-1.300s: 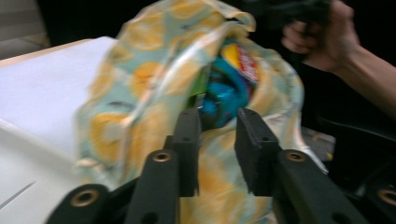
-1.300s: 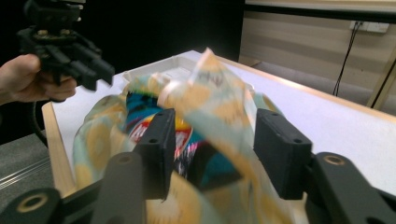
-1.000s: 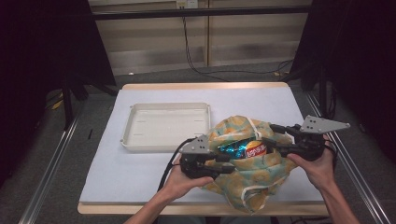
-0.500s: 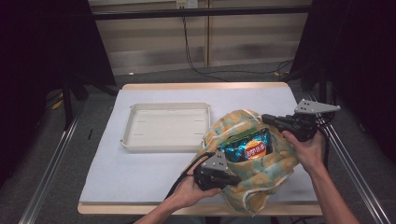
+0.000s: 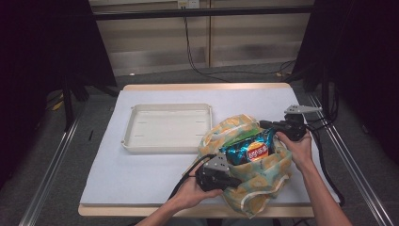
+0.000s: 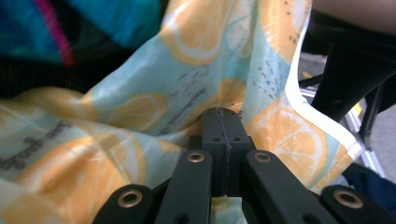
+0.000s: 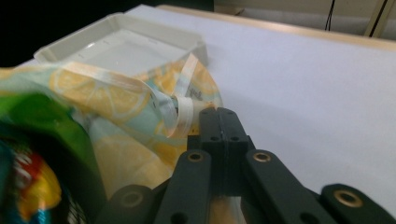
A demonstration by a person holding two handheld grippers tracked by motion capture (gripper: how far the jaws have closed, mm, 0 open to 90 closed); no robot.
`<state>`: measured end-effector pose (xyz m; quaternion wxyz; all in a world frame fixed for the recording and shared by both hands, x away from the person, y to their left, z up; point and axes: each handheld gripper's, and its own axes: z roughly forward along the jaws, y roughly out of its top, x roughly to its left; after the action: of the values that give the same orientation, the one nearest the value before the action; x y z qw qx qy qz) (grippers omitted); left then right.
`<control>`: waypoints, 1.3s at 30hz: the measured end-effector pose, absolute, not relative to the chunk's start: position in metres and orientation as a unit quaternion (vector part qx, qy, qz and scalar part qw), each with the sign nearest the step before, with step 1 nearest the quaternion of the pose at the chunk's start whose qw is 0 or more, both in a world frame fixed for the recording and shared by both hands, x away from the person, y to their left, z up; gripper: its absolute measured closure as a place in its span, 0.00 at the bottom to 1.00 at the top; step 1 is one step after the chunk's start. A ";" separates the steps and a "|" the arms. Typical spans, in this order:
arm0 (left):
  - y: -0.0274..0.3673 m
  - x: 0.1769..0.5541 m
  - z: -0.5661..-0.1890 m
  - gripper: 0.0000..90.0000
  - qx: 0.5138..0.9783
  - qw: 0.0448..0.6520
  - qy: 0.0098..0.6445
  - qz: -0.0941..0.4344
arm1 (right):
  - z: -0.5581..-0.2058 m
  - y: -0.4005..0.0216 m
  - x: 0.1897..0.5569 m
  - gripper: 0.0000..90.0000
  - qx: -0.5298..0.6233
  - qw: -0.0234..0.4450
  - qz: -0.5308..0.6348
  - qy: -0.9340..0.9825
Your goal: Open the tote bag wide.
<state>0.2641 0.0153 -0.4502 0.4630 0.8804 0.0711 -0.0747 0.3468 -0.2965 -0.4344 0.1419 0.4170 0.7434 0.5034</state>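
Observation:
A lemon-print cloth bag [image 5: 263, 181] lies at the right of the table with its mouth spread open. Inside it are a blue chip packet [image 5: 249, 149] and a green packet [image 5: 239, 136]. My left gripper [image 5: 234, 181] is at the bag's near-left rim. Its jaws are shut, with the bag's cloth [image 6: 140, 112] creased and pinched at their tips [image 6: 223, 116]. My right gripper [image 5: 264, 125] is at the far-right rim, jaws shut [image 7: 221, 117] on the cloth beside a pale handle strap [image 7: 184, 109]. The chip packet [image 7: 23, 186] and green packet [image 7: 42, 121] sit to their left.
A cream tray [image 5: 131, 141] stands left of the bag on the white mat [image 5: 117, 179], and its rim [image 7: 121, 21] lies beyond the bag's strap. Cables trail from both grippers. Metal rails run along both sides of the table.
The bag's mouth is spread wider and more of the chip packet shows. My left gripper has moved toward the near edge. My right gripper has shifted toward the far side and inward.

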 end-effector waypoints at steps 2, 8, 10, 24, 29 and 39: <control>0.017 0.266 -0.452 1.00 0.879 0.464 0.074 -0.076 | -0.441 -0.294 0.346 1.00 0.418 0.146 0.482 0.756; 0.030 0.270 -0.446 0.99 0.871 0.478 0.085 -0.070 | -0.451 -0.291 0.345 1.00 0.415 0.113 0.464 0.774; 0.033 0.271 -0.444 0.96 0.870 0.480 0.087 -0.067 | -0.451 -0.291 0.345 0.98 0.417 0.111 0.467 0.772; 0.074 0.289 -0.408 0.88 0.823 0.553 0.121 -0.039 | -0.404 -0.322 0.303 0.58 0.432 0.192 0.510 0.719; 0.080 0.292 -0.404 0.82 0.818 0.560 0.133 -0.015 | -0.397 -0.322 0.281 0.51 0.423 0.210 0.530 0.704; 0.083 0.310 -0.434 0.54 0.850 0.498 0.168 0.006 | -0.399 -0.319 0.241 0.40 0.426 0.212 0.529 0.702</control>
<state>0.3104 0.0835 -0.4338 0.4983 0.8505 0.1683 0.0061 0.2414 -0.3194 -0.3991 0.2124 0.4256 0.7025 0.5294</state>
